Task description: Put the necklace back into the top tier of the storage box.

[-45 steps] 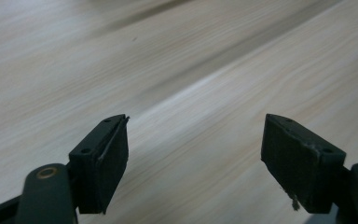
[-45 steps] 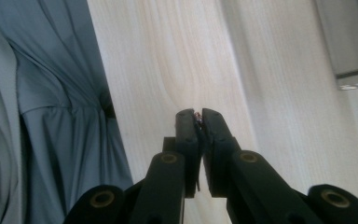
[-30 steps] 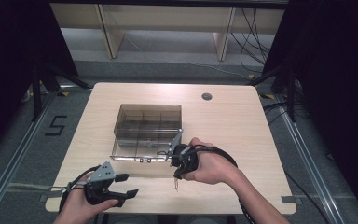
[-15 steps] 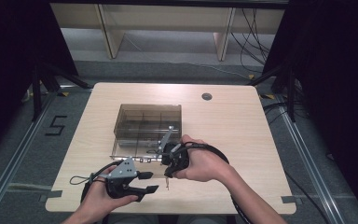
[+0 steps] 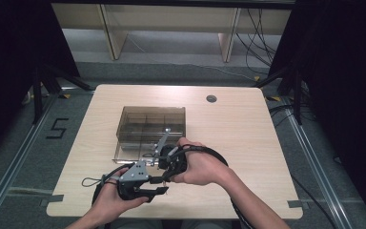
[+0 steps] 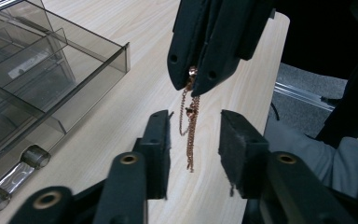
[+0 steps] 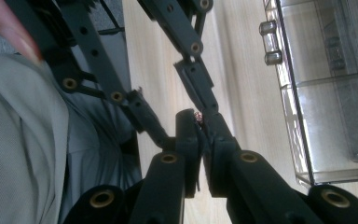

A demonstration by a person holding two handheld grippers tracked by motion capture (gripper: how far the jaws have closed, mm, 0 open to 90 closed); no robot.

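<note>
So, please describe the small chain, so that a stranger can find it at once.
Start at the smoky clear box on the wooden table. Near its front, the right gripper pinches a thin chain. It dangles between the open left gripper jaws, rose-gold where all nearby is black.

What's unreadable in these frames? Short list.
- Chain: upper end pinched inside the right gripper, left gripper view; full length unknown.
- Chain in the high view: too small, lost among the hands.
- Organizer box contents: tinted walls, nothing legible.
- Left gripper jaws: bases cut off by the bottom edge.
</note>
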